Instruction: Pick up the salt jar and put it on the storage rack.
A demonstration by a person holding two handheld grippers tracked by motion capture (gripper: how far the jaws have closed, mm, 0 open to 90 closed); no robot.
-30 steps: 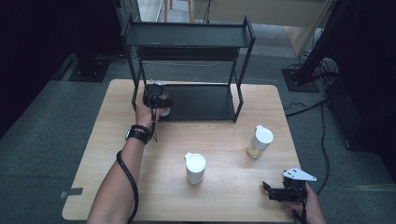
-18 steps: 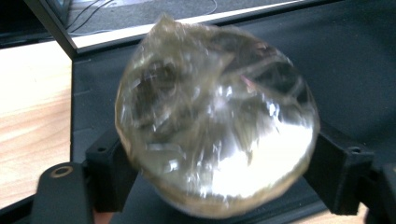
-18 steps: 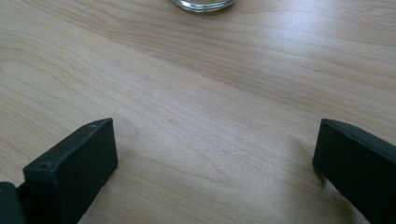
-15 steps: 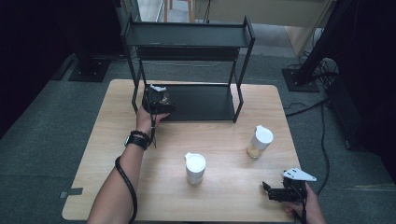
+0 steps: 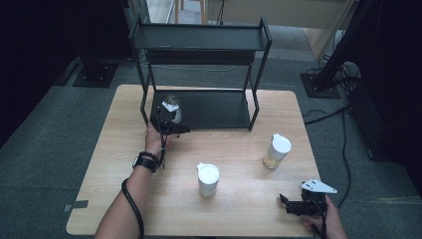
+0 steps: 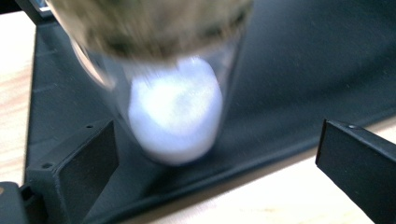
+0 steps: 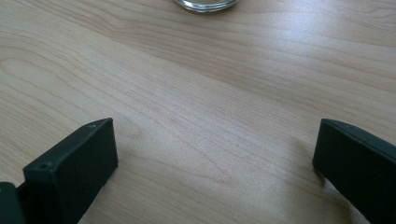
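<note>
Left tool (image 5: pixel 171 124) spread wide, just clear of the jar (image 6: pixel 163 70) standing on the rack's bottom shelf (image 5: pixel 219 109), seemingly released there. Right tool (image 5: pixel 298 206) spread too, idle low over the bench (image 5: pixel 239 209).

No readable text, label, brand, number or sign anywhere. Nothing printed on the two white-lidded jars (image 5: pixel 208 179) (image 5: pixel 276 151) standing on the wooden table (image 5: pixel 114 164), as far as can be told at this size. Nothing written on the black shelf rack (image 5: pixel 199 45) either. Blurred close surface of the jar (image 6: pixel 175 100) in the left gripper view, with no lettering to make out. Plain wood grain in the right gripper view, without any marking.
</note>
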